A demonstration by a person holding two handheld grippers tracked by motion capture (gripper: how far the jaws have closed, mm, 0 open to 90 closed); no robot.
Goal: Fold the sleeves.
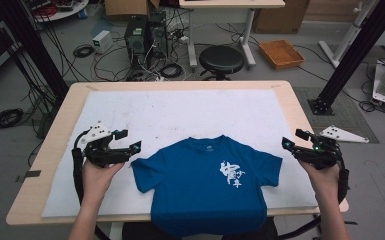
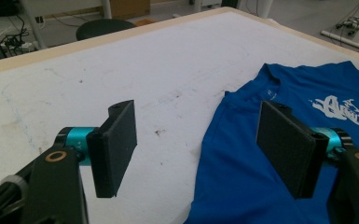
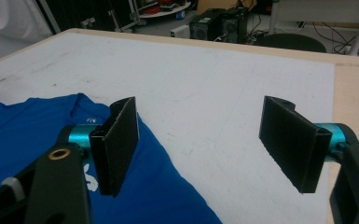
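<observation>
Flanking blue T-shirt (image 1: 207,182) | left tongs (image 1: 130,141), right tongs (image 1: 295,138) wide open, empty | high view: hem overhangs table (image 1: 55,145) edge

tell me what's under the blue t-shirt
The blue t-shirt lies flat on the white mat that covers the table. Its hem hangs over the near edge. Anything beneath the cloth is hidden.

White mat (image 1: 180,107) covers most of the wooden table (image 1: 290,100), a bit scuffed and stained. On the floor past the far edge: a black round stool (image 1: 221,59) at 12 o'clock, two PC towers (image 1: 145,34) in a tangle of cables at 11, an orange tray (image 1: 281,53) at 1. A cardboard box (image 1: 125,7) sits further back at 11, and a coiled cable (image 1: 4,118) at 9.
</observation>
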